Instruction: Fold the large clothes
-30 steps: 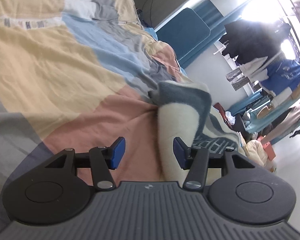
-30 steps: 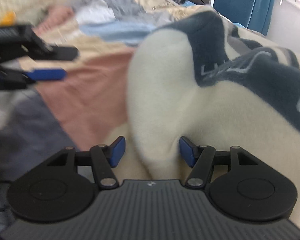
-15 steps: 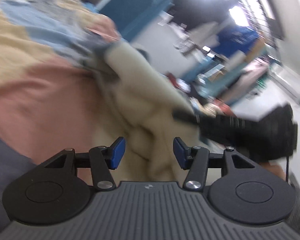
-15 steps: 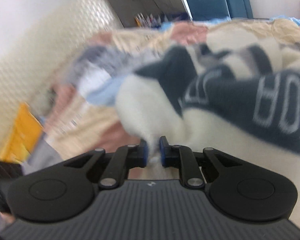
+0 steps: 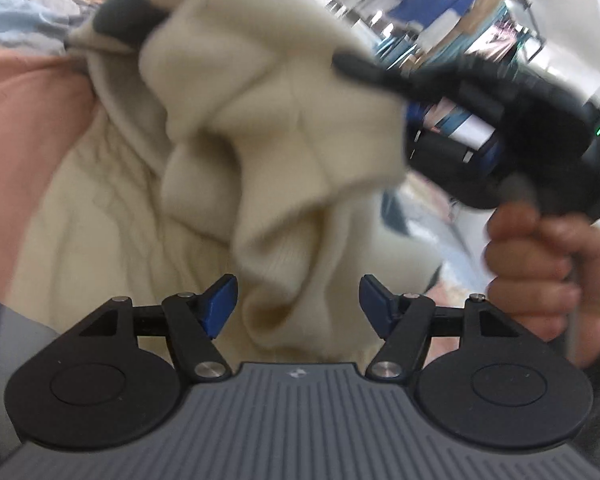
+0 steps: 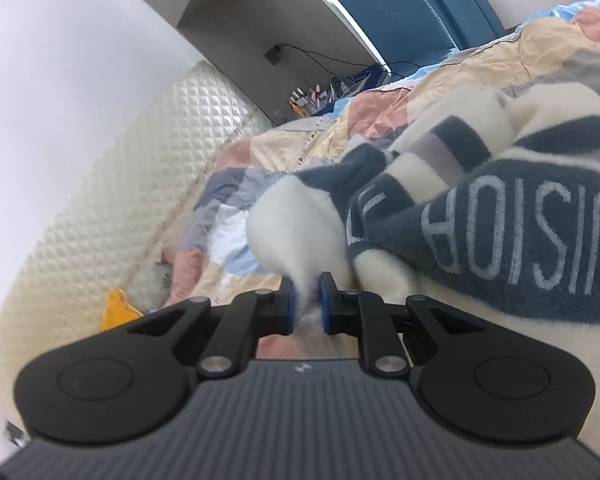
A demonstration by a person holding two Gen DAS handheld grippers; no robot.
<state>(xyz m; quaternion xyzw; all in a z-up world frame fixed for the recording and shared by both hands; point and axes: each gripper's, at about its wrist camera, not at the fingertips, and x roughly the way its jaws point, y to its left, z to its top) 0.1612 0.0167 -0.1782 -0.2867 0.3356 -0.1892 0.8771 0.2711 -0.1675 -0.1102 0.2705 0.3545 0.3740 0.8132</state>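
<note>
Drooping over the pastel patchwork bed quilt (image 6: 440,80), the thick cream-and-navy lettered fleece sweater (image 6: 480,216) looks soft, bulky, best held by hems: right gripper (image 6: 307,304) pinches a fold, left gripper (image 5: 297,304) widens around cloth.

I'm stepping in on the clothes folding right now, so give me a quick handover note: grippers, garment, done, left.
Right gripper: shut on a cream edge of the fleece sweater, lifting it off the patchwork quilt.
Left gripper: jaws opening, a hanging fold of the sweater lies between them, pads not pressing on it.
Person's hand holds the right gripper's handle, seen from the left wrist.
Done: one edge picked up.
Left: grip the second edge, spread the sweater, then fold it; no fold made yet.
</note>
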